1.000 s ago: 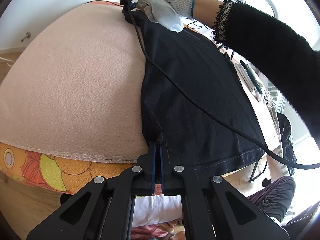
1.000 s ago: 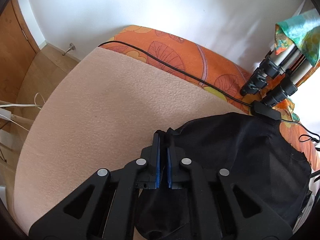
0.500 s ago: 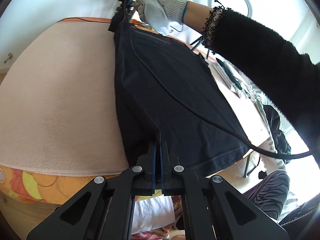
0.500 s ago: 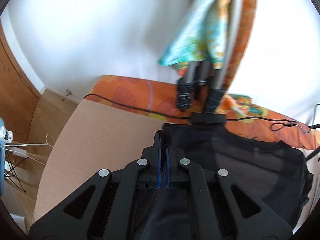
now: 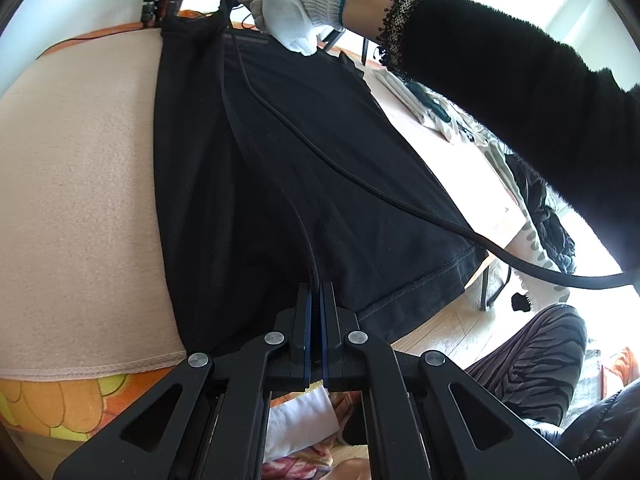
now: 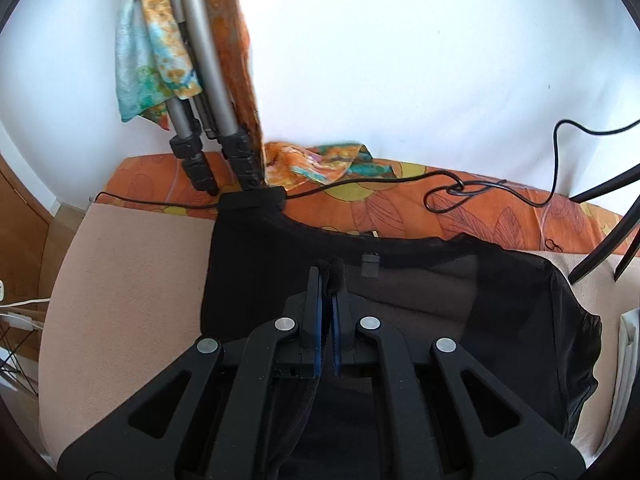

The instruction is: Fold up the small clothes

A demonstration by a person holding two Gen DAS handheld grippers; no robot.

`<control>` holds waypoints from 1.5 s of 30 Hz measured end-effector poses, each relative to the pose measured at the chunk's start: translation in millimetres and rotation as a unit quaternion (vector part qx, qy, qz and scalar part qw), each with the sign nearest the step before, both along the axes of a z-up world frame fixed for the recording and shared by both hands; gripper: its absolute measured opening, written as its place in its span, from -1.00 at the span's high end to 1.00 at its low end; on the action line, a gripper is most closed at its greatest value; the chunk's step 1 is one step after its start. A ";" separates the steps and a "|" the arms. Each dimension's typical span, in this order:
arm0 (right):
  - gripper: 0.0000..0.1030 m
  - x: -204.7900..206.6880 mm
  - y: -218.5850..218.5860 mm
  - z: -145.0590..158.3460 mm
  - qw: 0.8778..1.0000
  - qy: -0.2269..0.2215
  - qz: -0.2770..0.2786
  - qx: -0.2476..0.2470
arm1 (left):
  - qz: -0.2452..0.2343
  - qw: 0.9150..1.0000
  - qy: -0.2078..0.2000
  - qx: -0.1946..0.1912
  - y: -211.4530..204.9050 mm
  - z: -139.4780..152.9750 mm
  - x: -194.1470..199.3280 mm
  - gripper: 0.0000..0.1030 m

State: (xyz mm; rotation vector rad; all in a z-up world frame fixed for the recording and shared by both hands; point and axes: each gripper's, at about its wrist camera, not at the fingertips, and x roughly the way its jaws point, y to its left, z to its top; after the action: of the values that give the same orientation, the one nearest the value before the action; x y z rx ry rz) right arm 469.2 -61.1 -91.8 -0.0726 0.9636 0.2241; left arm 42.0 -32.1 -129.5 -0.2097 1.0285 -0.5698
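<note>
Black garment (image 5: 304, 184) is the whole show here: a thin, slightly see-through top stretched across the pink blanket (image 5: 80, 184), which sits over an orange floral cover (image 6: 500, 212) on the work surface. It covers the right half of the blanket in the left wrist view, with the left half bare. Far end of the cloth sits close to the tripod legs (image 6: 208, 152) by the wall, near end hangs off the near edge.

Looks like we're mid-fold, with one long edge pinched at both ends and lifted. The left gripper (image 5: 317, 300) has its fingers pressed together on a seam ridge at the near hem. The right gripper (image 6: 328, 292), held by the gloved hand (image 5: 296, 4) at the far end, is nearly closed with a bunched bit of the collar edge between its fingers.

My guess for the next move: carry both ends sideways together, keeping the edge taut so it lands straight, then let go. Worth watching the black cable (image 5: 360, 184) draped across the fabric, it could get trapped in the fold.
</note>
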 end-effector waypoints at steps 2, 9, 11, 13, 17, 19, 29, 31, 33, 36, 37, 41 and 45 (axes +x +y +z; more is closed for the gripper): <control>0.92 1.8 -6.1 -6.3 1.000 0.004 -0.004 0.002 | -0.004 1.000 -0.001 0.003 -4.1 -0.2 0.1 0.96; 0.92 2.7 -9.4 -18.9 1.000 0.009 -0.002 -0.007 | -0.020 1.000 0.005 0.004 -18.5 -1.2 4.6 0.96; 0.92 5.3 -10.2 -22.1 1.000 0.017 -0.003 -0.007 | -0.032 0.999 0.009 0.002 -23.0 -2.6 4.1 0.96; 0.90 8.0 -12.4 -23.7 1.000 0.026 -0.008 -0.014 | -0.042 0.999 0.015 -0.004 -25.9 -2.1 3.2 0.68; -0.12 1.2 -20.2 -8.3 0.999 0.001 -0.016 -0.038 | -0.050 0.999 0.007 -0.015 -25.4 5.1 -1.3 0.18; -0.12 -6.7 -28.2 7.8 0.999 -0.017 -0.014 -0.037 | -0.055 0.998 -0.004 -0.020 -22.3 12.6 -4.6 0.16; -0.24 -83.7 -97.2 100.3 0.997 -0.070 -0.024 0.009 | 0.008 0.995 -0.101 -0.025 27.1 58.2 -29.3 0.15; -0.24 -104.0 -113.2 113.2 0.996 -0.079 -0.027 0.014 | 0.023 0.992 -0.125 -0.007 30.7 63.0 -32.9 0.15; -0.24 -122.4 -130.3 122.5 0.996 -0.088 -0.030 0.014 | 0.033 0.990 -0.138 0.014 30.0 65.5 -35.5 0.15; -0.24 -144.4 -159.3 131.5 0.995 -0.095 -0.039 0.020 | 0.031 0.989 -0.141 0.028 25.6 65.0 -35.2 0.15; -0.24 -151.3 -169.4 133.9 0.994 -0.097 -0.042 0.020 | 0.029 0.990 -0.138 0.030 20.5 63.9 -33.3 0.15; -0.24 -172.1 -213.0 140.0 0.992 -0.107 -0.055 0.022 | 0.011 0.990 -0.133 0.035 -2.4 61.4 -32.0 0.15; -0.24 -182.9 -252.3 136.7 0.991 -0.116 -0.068 0.023 | -0.023 0.984 -0.166 0.066 -43.3 61.5 -37.6 0.15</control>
State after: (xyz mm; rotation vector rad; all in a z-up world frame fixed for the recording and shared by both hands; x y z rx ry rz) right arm 286.3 -313.4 44.9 0.0092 0.7286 0.1097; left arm 4.4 -75.3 -68.0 0.0271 0.7450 -0.5545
